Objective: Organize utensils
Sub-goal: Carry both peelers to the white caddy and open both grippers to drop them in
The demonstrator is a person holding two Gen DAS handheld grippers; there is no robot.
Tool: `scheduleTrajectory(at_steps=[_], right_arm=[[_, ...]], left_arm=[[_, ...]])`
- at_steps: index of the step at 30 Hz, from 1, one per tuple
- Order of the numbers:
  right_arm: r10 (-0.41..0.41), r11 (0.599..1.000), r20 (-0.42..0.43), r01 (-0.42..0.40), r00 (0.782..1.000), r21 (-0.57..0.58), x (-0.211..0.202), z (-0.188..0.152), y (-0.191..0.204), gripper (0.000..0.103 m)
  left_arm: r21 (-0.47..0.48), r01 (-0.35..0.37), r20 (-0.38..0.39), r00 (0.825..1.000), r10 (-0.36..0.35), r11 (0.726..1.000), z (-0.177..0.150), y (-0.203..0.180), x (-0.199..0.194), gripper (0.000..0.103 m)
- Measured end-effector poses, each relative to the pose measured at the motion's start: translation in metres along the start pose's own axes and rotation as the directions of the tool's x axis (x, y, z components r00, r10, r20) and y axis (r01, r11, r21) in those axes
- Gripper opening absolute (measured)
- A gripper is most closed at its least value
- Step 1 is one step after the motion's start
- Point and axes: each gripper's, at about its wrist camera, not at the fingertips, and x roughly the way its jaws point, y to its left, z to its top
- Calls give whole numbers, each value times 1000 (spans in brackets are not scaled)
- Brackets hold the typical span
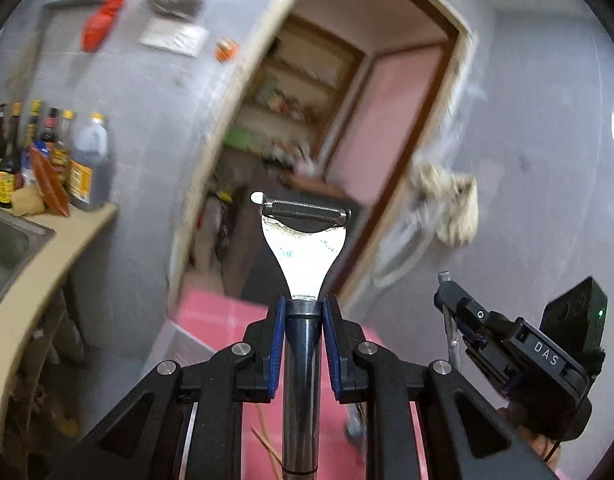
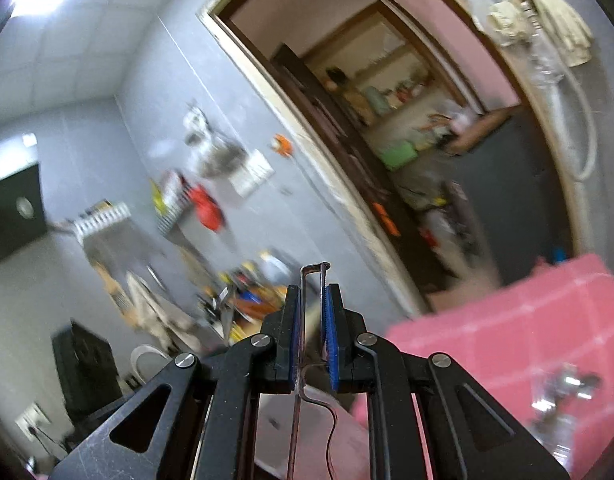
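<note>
The left gripper [image 1: 303,308] is closest to the camera. Its blue fingers [image 1: 277,344] pinch the dark handle of a peeler [image 1: 305,240]. The shiny peeler head sticks out in front, with the blade across the top, up in the air in front of a doorway [image 1: 339,120].

The right gripper [image 2: 313,308] pinches a thin wire utensil [image 2: 313,276]. Its fingers [image 2: 331,332] are pressed close on it, and only a small bent end pokes out. I cannot tell what kind of tool it is.

Both tools are off the pink surface [image 2: 507,320], which is low in both views. More shiny utensils [image 2: 563,388] lie on it, but they are blurry.

I think the step is carrying both tools to where they belong. To do it well, keep both grips tight, keep the tools apart so they do not bump, and move slowly. The thin wire one could slip, so hold it steady.
</note>
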Motion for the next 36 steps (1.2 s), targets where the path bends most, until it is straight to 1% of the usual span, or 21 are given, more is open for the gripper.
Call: scheduleTrajectory(at_steps=[2, 5, 7, 9, 11, 14, 16, 20, 23, 26, 31, 36], right_arm=[[46, 999, 27, -46, 999, 13, 27, -4, 10, 11], [92, 995, 47, -93, 995, 25, 61, -21, 19, 11], [120, 992, 52, -121, 991, 31, 87, -37, 20, 11], [129, 991, 51, -130, 990, 26, 100, -52, 18, 11], [138, 990, 41, -139, 990, 15, 115, -67, 16, 11], [152, 988, 19, -152, 988, 6, 127, -80, 9, 11], [159, 987, -9, -159, 987, -3, 133, -89, 6, 11], [170, 985, -79, -171, 982, -10, 137, -105, 0, 11], [165, 985, -114, -170, 980, -34, 133, -114, -3, 11], [159, 986, -138, -165, 978, -34, 129, -119, -3, 11], [140, 987, -157, -151, 978, -58, 111, -121, -4, 11], [113, 988, -191, -130, 975, -82, 102, -118, -4, 14]], left_arm=[[-31, -4, 43, 999, 6, 1000, 7, 20, -5, 18], [-82, -20, 82, 996, 27, 996, 13, 52, 0, 18], [-95, -24, 99, 995, 33, 995, 8, 65, 5, 18], [-105, -18, 117, 993, 30, 994, 3, 75, 10, 18], [-94, -18, 136, 990, 30, 995, -4, 80, 14, 18], [-79, -16, 154, 988, 28, 997, -17, 85, 19, 18], [-70, -14, 161, 987, 25, 997, -26, 88, 20, 18], [-57, -12, 145, 989, 20, 998, -42, 89, 21, 18], [-38, -15, 141, 990, 20, 999, -47, 85, 17, 18], [-28, -16, 130, 991, 20, 999, -50, 82, 13, 18], [-17, -31, 83, 996, 33, 999, -56, 81, 4, 18], [-11, -33, 16, 999, 33, 999, -58, 81, 0, 18]])
